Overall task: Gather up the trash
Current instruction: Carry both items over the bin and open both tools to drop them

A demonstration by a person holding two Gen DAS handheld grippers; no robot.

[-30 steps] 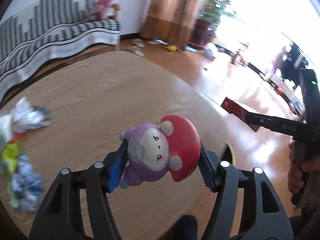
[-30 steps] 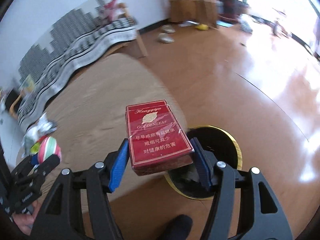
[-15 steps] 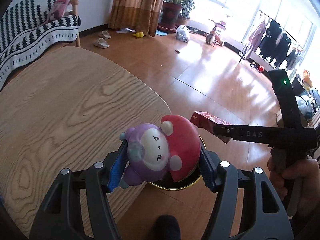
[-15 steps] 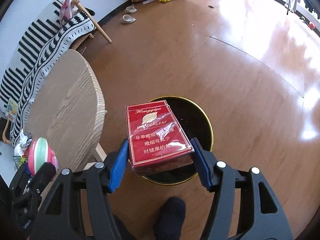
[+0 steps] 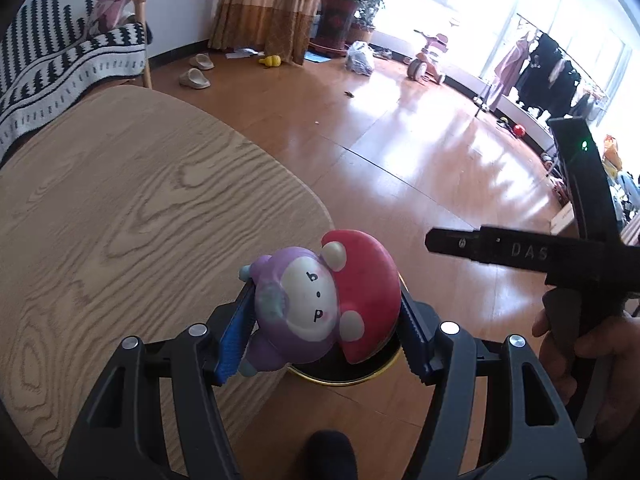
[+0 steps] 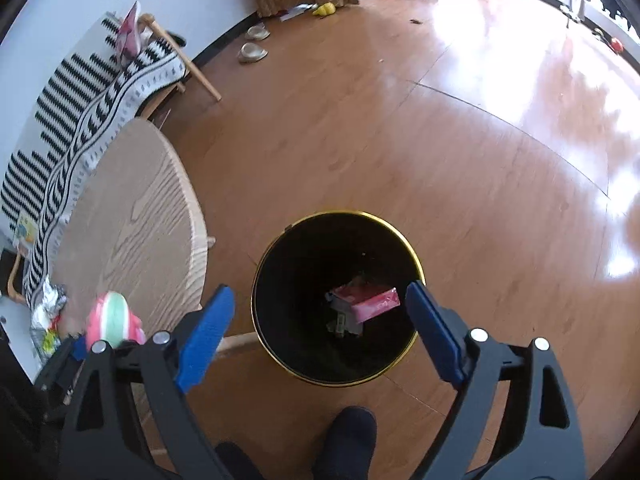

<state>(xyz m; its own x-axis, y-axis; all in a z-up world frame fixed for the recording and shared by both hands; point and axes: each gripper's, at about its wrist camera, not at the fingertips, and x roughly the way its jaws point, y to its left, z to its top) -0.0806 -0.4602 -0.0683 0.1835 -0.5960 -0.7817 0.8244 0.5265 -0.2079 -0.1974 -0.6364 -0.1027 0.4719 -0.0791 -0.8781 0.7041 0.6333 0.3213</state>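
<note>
My left gripper (image 5: 326, 320) is shut on a purple and red mushroom toy (image 5: 320, 306), held past the table's edge above part of the black bin (image 5: 348, 376). My right gripper (image 6: 320, 320) is open and empty, right above the black, gold-rimmed bin (image 6: 276, 344) on the floor. The red cigarette pack (image 6: 368, 300) lies inside the bin on other scraps. The right gripper also shows in the left wrist view (image 5: 440, 240), and the toy shows in the right wrist view (image 6: 114, 318).
A round wooden table (image 5: 120, 216) stands left of the bin, with crumpled wrappers (image 6: 48, 312) at its far side. A striped sofa (image 6: 80, 92) lies behind. My dark-socked foot (image 6: 346, 436) stands by the bin. Slippers (image 5: 196, 76) and a tricycle (image 5: 428, 58) are across the wooden floor.
My right gripper has opened and the red cigarette pack has dropped into the bin. Both grippers have moved on over the bin; the left still holds the toy.
</note>
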